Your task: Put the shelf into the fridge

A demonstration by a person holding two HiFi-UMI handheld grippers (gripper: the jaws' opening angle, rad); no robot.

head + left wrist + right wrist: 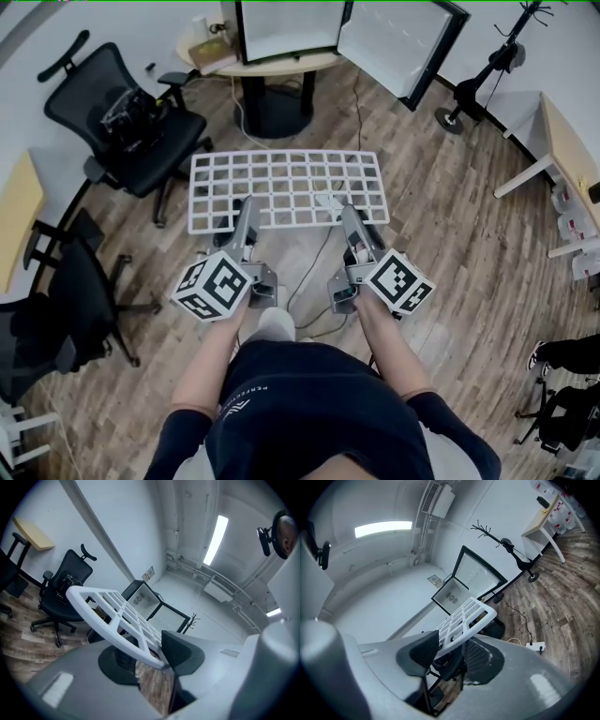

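Shelf [286, 187], a white wire grid, hangs level in the air over the wood-plank floor [450, 244], well short of the mini fridge [286, 28]; the fridge stands on a round wooden table [281, 66] with its door [398, 42] swung open to the right, its open front facing the person; a black office chair [122, 117] stands to the left, near the shelf's left end. The shelf's long axis runs from left to right across the person; its far long edge points toward the fridge and its near long edge toward the person's body. The left gripper [246, 211] is clamped on that near edge left of the middle, and the right gripper [352, 217] on the same edge right of the middle; each set of jaws stands fairly wide, one dark ribbed pad above the edge bar and one below, pressing on it; the left gripper view shows the bar caught between the pads [176, 651], and the right gripper view shows the same [422, 651]. A white power strip [533, 645] lies on the floor.
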